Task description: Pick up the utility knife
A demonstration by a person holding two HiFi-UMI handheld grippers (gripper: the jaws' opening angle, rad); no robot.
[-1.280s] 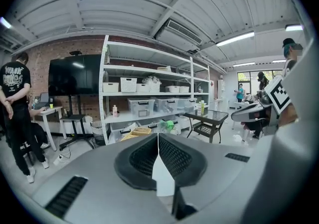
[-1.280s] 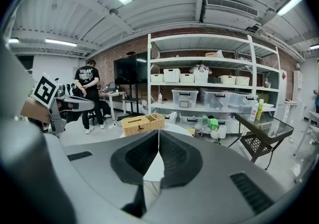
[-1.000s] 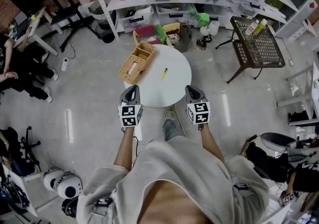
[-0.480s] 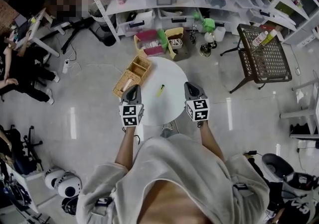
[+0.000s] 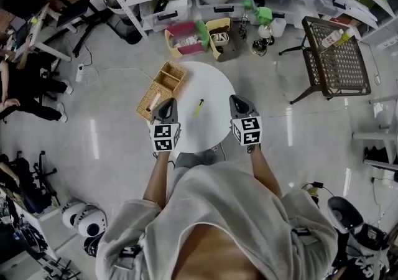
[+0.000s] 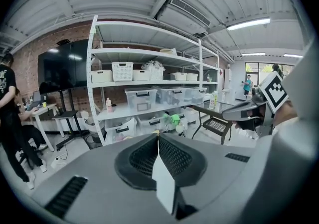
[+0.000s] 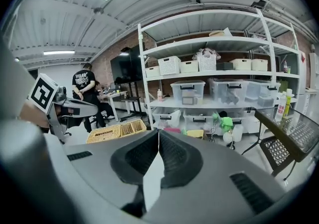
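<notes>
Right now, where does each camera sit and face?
Head view: on the head, steeply down at the round table and utility knife; shows torso, forearms, left gripper, right gripper.
Left gripper view: on that gripper, along its shut jaws toward the shelving; right gripper at right edge.
Right gripper view: on that gripper, along shut jaws, same shelving; left gripper at left edge.
Shared: both gripper views see the shelving.

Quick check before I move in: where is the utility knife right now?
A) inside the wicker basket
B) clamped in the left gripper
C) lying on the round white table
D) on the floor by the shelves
C: the utility knife lies loose on the round white table, apart from the wicker basket, while the left gripper and right gripper are both shut and empty.
</notes>
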